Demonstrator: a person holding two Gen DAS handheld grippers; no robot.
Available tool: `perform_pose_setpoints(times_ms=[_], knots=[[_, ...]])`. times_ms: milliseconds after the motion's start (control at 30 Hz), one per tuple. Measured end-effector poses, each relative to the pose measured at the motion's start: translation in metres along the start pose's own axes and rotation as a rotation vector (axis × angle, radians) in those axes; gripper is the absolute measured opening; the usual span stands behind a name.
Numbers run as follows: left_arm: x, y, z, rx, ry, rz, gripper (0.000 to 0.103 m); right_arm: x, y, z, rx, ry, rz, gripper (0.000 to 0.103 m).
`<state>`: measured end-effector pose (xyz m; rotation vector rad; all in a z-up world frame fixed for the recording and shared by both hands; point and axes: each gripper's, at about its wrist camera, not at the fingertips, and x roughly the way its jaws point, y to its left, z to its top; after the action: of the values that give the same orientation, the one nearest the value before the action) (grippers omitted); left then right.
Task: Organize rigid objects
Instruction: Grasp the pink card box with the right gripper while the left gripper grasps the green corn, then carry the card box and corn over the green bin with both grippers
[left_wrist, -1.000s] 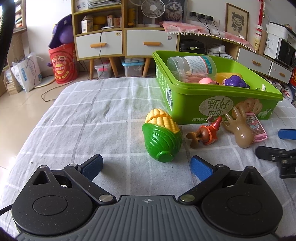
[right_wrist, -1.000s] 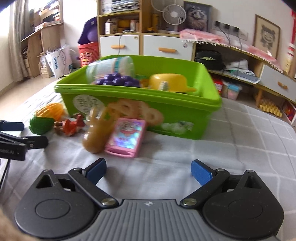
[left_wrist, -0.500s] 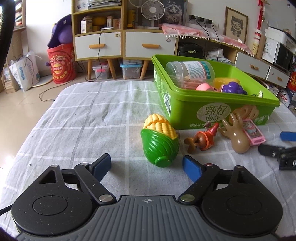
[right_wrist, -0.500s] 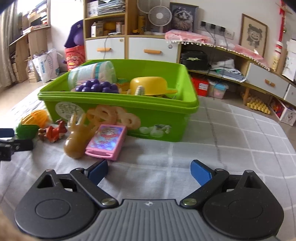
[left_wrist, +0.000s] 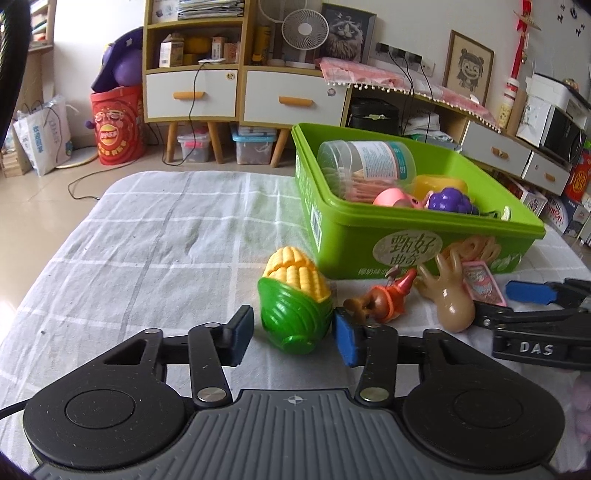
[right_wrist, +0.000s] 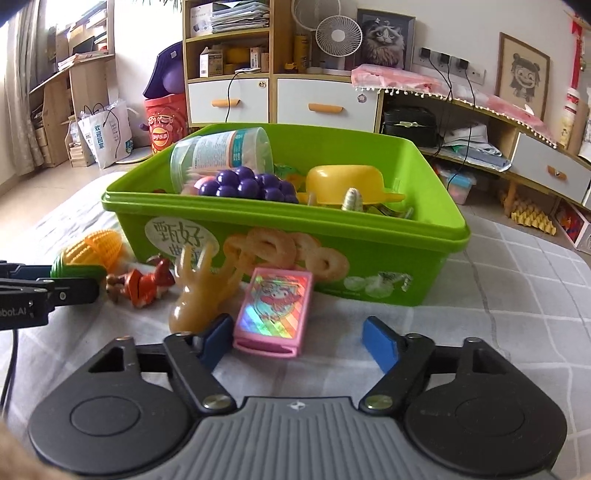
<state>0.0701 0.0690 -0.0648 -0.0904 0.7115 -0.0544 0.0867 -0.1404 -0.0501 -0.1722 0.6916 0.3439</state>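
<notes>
Beside the green bin (left_wrist: 424, 240) on the checked worktop (left_wrist: 147, 240), the left hand-held gripper (left_wrist: 293, 338) is closing around the toy corn (left_wrist: 295, 299), pads not yet pressing, while the right hand-held gripper (right_wrist: 297, 339) is closing around the pink card case (right_wrist: 275, 308) without gripping; either rounded, slick toy might squirt free.

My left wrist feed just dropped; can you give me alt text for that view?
The left hand-held gripper is closing around a toy corn cob lying on a checked cloth, pads not clearly touching. Right of it lie a small orange figure and a tan hand-shaped toy, before a green bin holding toys.
</notes>
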Motion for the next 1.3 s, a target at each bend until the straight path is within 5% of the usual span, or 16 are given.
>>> perform_pose_setpoints(times_ms=[233,967,1300], knots=[[0.000,-0.001,0.005,-0.040,0.019,-0.004,0.047,-0.003,0.005,0.003,-0.011,0.010,0.020,0.023],[-0.021,0.026,0.019,-0.342,0.179,-0.090,0.047,-0.033,-0.027,0.012,0.275,0.250,0.120,0.020],[-0.038,0.041,0.023,-0.507,0.194,-0.146,0.047,-0.056,-0.044,0.017,0.424,0.247,0.179,0.020]])
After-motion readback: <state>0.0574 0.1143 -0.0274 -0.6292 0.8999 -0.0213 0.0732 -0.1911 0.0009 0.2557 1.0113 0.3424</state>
